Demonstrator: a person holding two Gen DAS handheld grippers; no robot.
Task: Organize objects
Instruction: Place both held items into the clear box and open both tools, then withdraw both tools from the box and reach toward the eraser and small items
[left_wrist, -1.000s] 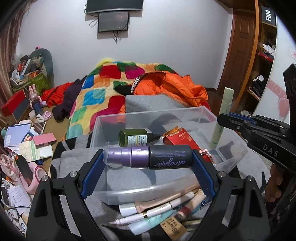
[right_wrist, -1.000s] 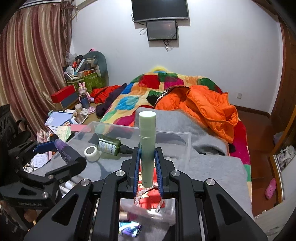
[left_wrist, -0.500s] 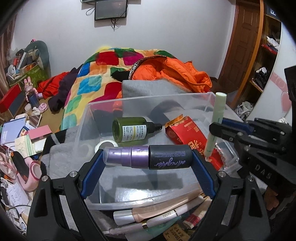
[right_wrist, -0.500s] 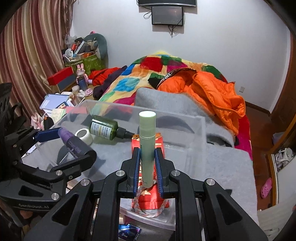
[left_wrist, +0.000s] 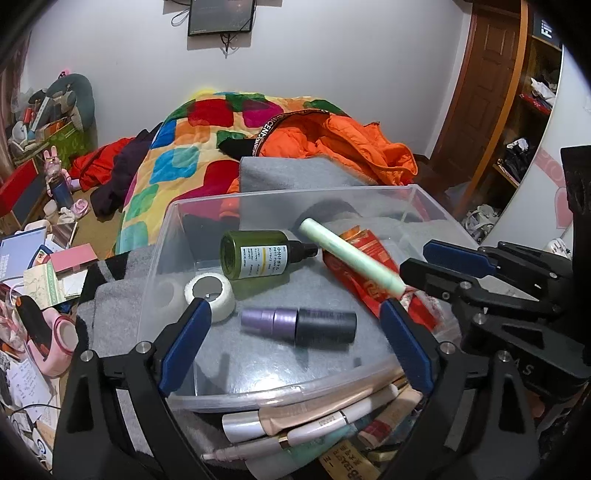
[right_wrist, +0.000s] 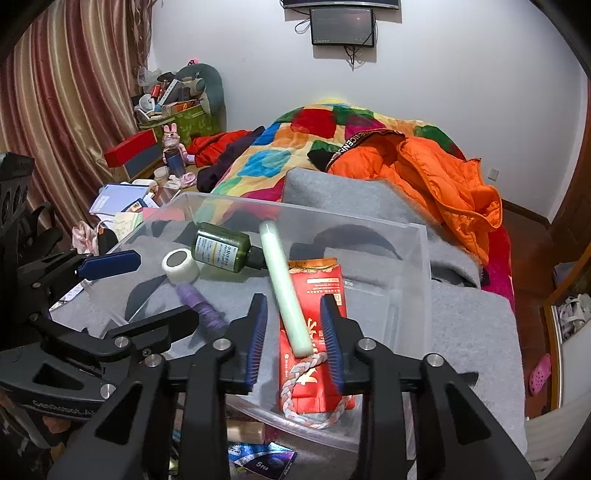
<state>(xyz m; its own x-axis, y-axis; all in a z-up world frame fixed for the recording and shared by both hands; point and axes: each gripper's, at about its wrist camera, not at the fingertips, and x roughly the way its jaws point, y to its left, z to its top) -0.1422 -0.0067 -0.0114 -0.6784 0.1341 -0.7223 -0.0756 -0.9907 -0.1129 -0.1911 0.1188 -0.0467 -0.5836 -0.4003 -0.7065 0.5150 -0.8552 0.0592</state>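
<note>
A clear plastic bin (left_wrist: 280, 393) (right_wrist: 424, 258) sits on grey cloth. Inside lie a purple and black spray bottle (left_wrist: 299, 325) (right_wrist: 201, 308), a pale green tube (left_wrist: 351, 256) (right_wrist: 284, 295), blurred and resting across a red packet (left_wrist: 369, 284) (right_wrist: 317, 291), a green bottle (left_wrist: 255, 254) (right_wrist: 221, 251) and a white tape roll (left_wrist: 210, 293) (right_wrist: 179, 266). My left gripper (left_wrist: 295, 343) is open and empty above the spray bottle. My right gripper (right_wrist: 295, 332) is open and empty above the tube.
Several cosmetic tubes and pens (left_wrist: 314, 428) lie on the cloth in front of the bin. A colourful quilt (right_wrist: 295, 147) and an orange jacket (right_wrist: 436, 177) cover the bed behind. Cluttered papers and boxes (left_wrist: 44, 266) sit at the left.
Both grippers have opened. The spray bottle dropped from the left gripper into the bin, and the green tube fell from the right gripper onto the red packet.
</note>
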